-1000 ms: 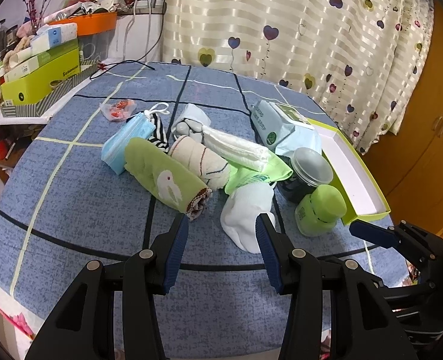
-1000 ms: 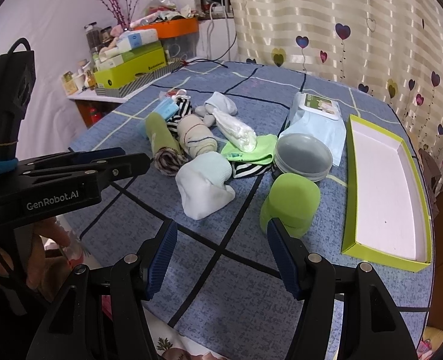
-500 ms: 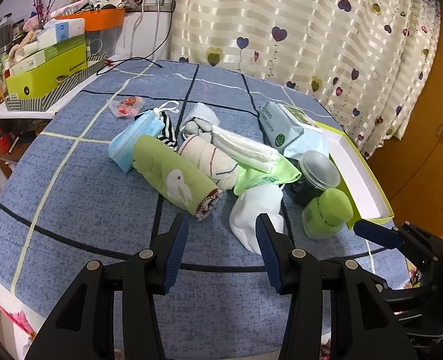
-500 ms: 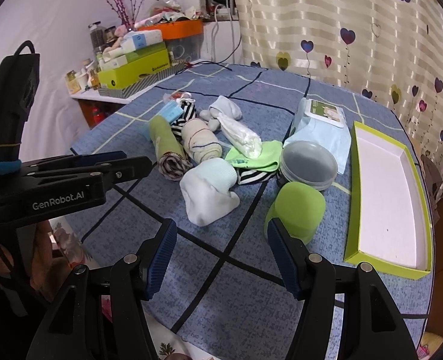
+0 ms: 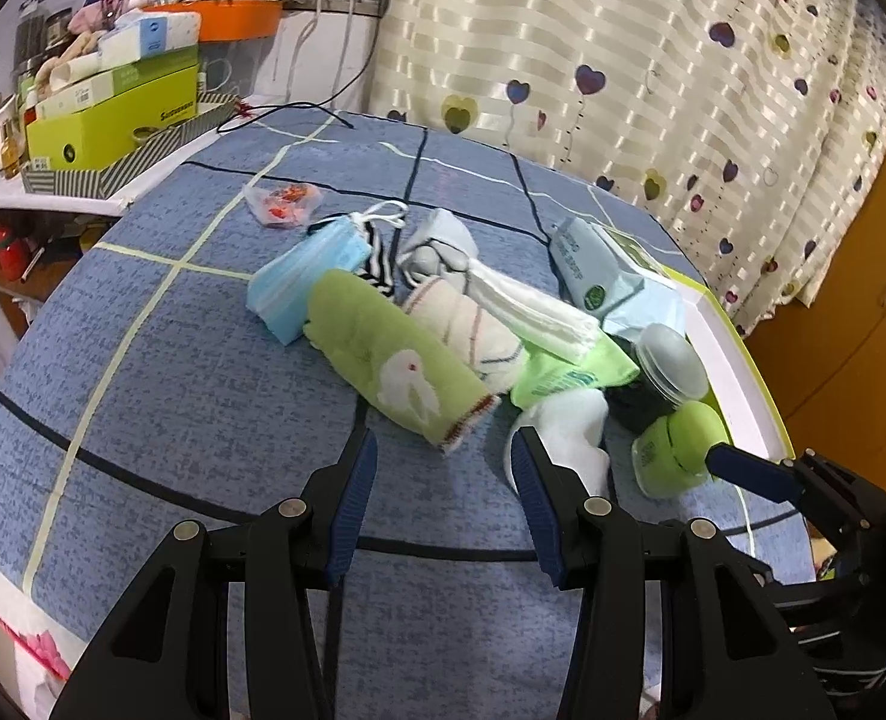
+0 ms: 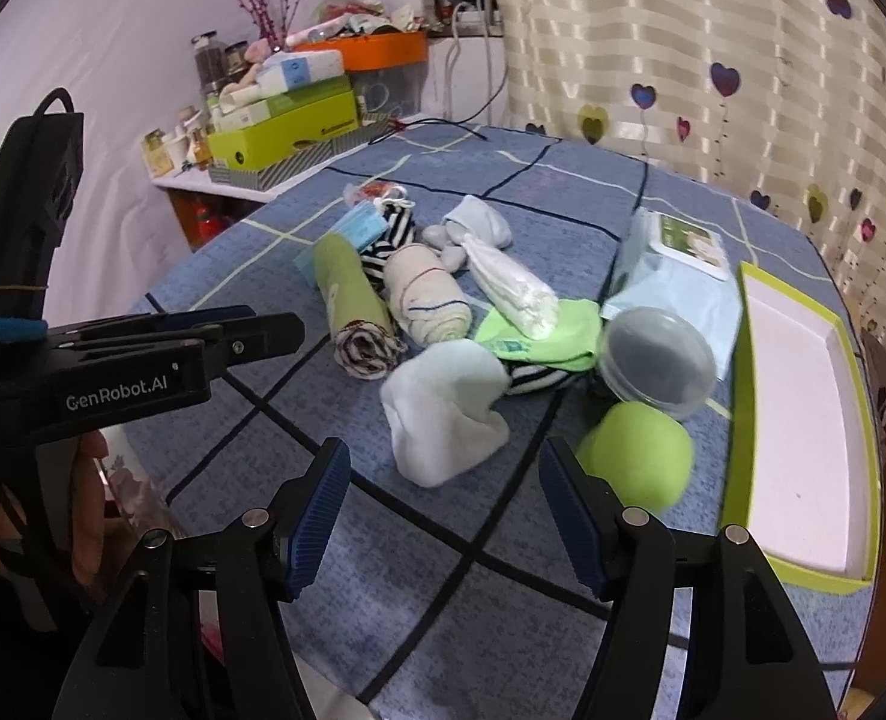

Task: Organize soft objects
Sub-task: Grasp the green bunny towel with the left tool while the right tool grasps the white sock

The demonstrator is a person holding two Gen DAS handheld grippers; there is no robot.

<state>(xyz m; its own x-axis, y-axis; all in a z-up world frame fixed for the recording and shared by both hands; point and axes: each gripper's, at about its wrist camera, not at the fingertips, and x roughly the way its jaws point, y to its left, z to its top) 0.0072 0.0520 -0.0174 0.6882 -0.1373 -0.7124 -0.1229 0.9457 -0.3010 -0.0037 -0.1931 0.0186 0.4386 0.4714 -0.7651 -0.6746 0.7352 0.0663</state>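
A pile of soft things lies mid-table: a rolled green towel with a white rabbit (image 5: 398, 363) (image 6: 347, 291), a rolled cream striped cloth (image 5: 473, 330) (image 6: 425, 294), a white sock (image 5: 569, 432) (image 6: 443, 414), a blue face mask (image 5: 302, 285), a folded white cloth (image 5: 533, 312) (image 6: 512, 288) and a light green sock (image 5: 569, 369) (image 6: 548, 333). My left gripper (image 5: 446, 462) is open and empty, just in front of the green towel's near end. My right gripper (image 6: 446, 471) is open and empty, just in front of the white sock.
A green-rimmed white tray (image 6: 803, 414) (image 5: 737, 360) lies at the right. A green bottle (image 6: 638, 462) (image 5: 674, 447), a dark lidded jar (image 6: 656, 354) and a wipes pack (image 6: 677, 264) sit beside it. Cluttered boxes (image 5: 113, 114) stand on a side shelf at the left.
Both grippers have moved forward toward the pile, which looks larger and nearer. Both stay open and empty. Nothing on the table has moved.
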